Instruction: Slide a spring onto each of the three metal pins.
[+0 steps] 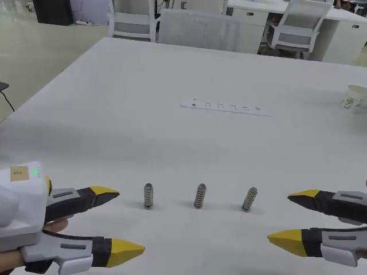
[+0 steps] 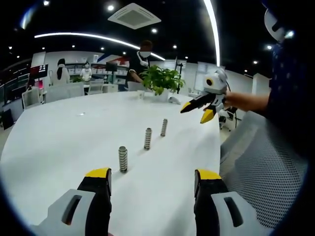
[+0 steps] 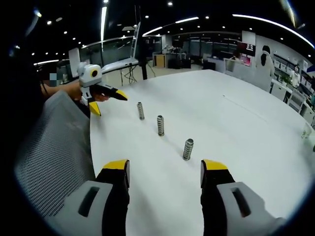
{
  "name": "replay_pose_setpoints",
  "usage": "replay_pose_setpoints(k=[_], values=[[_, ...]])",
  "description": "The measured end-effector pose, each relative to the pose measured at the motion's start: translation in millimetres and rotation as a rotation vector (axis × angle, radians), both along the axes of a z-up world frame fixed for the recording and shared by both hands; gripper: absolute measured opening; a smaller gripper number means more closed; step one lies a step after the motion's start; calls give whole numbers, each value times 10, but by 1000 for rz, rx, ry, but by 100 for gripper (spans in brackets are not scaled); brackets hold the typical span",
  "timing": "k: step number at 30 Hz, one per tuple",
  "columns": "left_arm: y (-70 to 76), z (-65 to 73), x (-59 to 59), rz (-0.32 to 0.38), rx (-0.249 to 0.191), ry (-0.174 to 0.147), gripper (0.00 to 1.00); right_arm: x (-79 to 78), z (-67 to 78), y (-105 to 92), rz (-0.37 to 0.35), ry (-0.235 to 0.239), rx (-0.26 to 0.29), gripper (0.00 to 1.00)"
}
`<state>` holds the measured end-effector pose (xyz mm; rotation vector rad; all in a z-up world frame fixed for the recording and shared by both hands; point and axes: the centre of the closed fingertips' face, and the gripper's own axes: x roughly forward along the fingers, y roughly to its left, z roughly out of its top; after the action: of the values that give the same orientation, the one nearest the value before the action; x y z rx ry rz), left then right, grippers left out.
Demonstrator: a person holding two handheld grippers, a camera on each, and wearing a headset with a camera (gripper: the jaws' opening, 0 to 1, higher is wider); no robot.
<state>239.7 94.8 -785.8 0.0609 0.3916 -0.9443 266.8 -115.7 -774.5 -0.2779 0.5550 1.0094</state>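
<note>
The left gripper [image 1: 131,222] is hovering low over the matte white tabletop [image 1: 172,74], its grey jaws with pointed yellow tips standing wide apart and gripping nothing. The right gripper [image 1: 278,216] is facing it from the opposite side, and its tapered yellow-tipped jaws are likewise gaping with nothing between them. Between the two grippers, three small coiled metal springs are standing upright in a straight row, spaced apart from one another. The first spring [image 1: 148,196] is sitting just ahead of the left gripper's tips, the middle spring [image 1: 199,196] is standing roughly midway between both grippers, and the third spring [image 1: 249,199] is leaning slightly, just ahead of the right gripper's tips. Whatever is inside the coils is hidden. Well beyond both grippers, a flat white power strip [image 1: 225,107] is lying on the table, and a patterned paper cup [image 1: 355,97] is sitting far out past the right gripper.
</note>
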Motion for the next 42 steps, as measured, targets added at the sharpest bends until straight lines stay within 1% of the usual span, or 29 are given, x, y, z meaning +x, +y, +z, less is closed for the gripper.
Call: replay_pose_setpoints(k=[2,10,13,19,24,28,30,34,42], values=[[3,-2,4,1,1,1,64,4,-4,-17,-1,-14,1,58],[32,-3,25,7,5,0,65,31,-57,-89,-13,-39,4,61],[47,-17,28,10,11,2,66,28,-69,-97,-14,-36,10,63],[64,-29,35,8,25,5,66,42,-77,-138,-21,-31,4,64],[74,-57,54,-2,52,6,66,76,-63,-170,-24,-34,6,65],[67,-52,73,-3,53,7,67,83,-68,-183,-21,-32,6,65],[61,-54,79,-4,55,8,67,86,-87,-198,-19,-35,-8,66],[54,-53,86,-6,60,9,67,88,-114,-210,-13,-39,-19,66],[48,-53,92,-6,66,12,67,106,-130,-203,-11,-41,-15,67]])
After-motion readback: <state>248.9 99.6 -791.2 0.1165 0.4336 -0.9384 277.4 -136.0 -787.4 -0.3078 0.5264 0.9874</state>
